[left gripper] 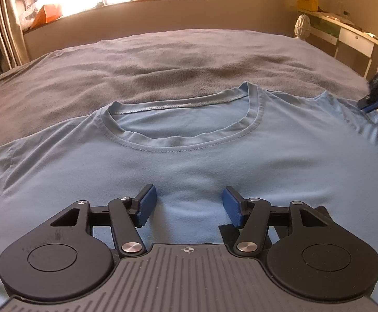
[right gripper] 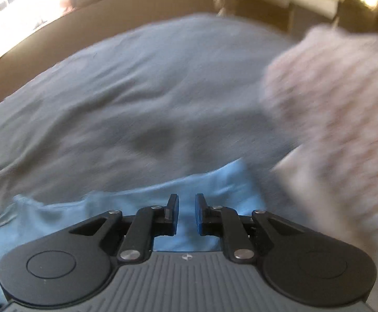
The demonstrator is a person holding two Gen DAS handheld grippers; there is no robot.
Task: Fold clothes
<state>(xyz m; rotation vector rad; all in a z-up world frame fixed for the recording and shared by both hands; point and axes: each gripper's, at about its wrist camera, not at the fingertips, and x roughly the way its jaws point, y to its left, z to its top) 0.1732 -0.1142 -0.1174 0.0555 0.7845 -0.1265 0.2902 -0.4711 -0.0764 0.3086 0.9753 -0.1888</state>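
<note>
Grey blanket [left gripper: 163, 59] covers the bed; a blue T-shirt [left gripper: 189, 156] lies flat on it, collar far. Left tool [left gripper: 189, 205] hovers mid-chest, pads apart; right tool [right gripper: 187, 214], narrowly parted, empty, nears the sleeve [right gripper: 215, 182]. Pinch both layers at the shoulder seam.

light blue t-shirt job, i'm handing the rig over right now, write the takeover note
Left tool: open, empty, low over the chest of the light blue t-shirt, pointing at the collar.
Right tool: slightly open, nothing between the pads, over the shirt's far right edge, near the sleeve; that view is motion-blurred.
Shirt: spread flat, face up, on the grey blanket, collar away from you.
A pale knitted item lies to the right; too blurred to identify.
Done: shirt laid out. Left: every fold, no fold visible yet.
</note>
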